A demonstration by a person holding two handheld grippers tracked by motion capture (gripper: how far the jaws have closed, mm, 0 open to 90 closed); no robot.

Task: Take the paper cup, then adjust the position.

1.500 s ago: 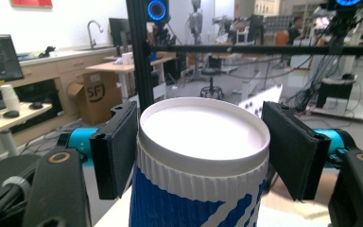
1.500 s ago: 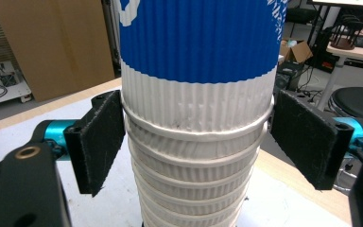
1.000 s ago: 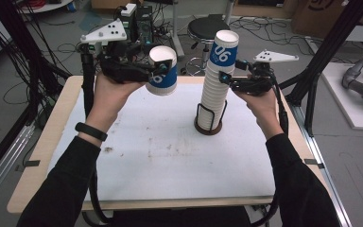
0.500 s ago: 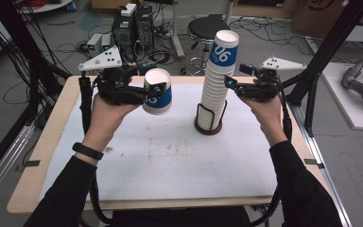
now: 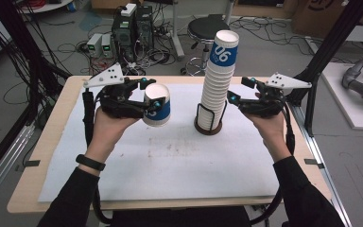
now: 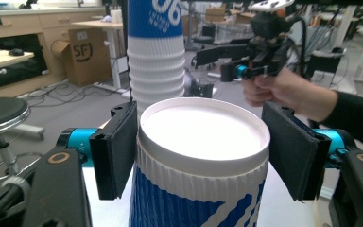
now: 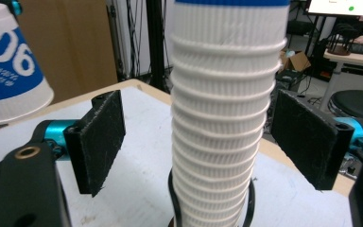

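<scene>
High view: left gripper (image 5: pixel 152 98) clamps a single cup (image 5: pixel 156 105), now carried lower and clear of the cup stack (image 5: pixel 216 85). Right gripper (image 5: pixel 234 96) has closed in beside the stack, jaws open, gripping nothing. Separation appears complete; set-down on the table (image 5: pixel 179 161) looks next.

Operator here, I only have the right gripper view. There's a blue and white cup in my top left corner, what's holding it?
Observer: The left gripper is shut on that cup, holding it above the table, left of the stack.
Operator: How high on the stack is my gripper?
Observer: The right gripper sits at about mid-height, well under the top cup's blue band.
</scene>
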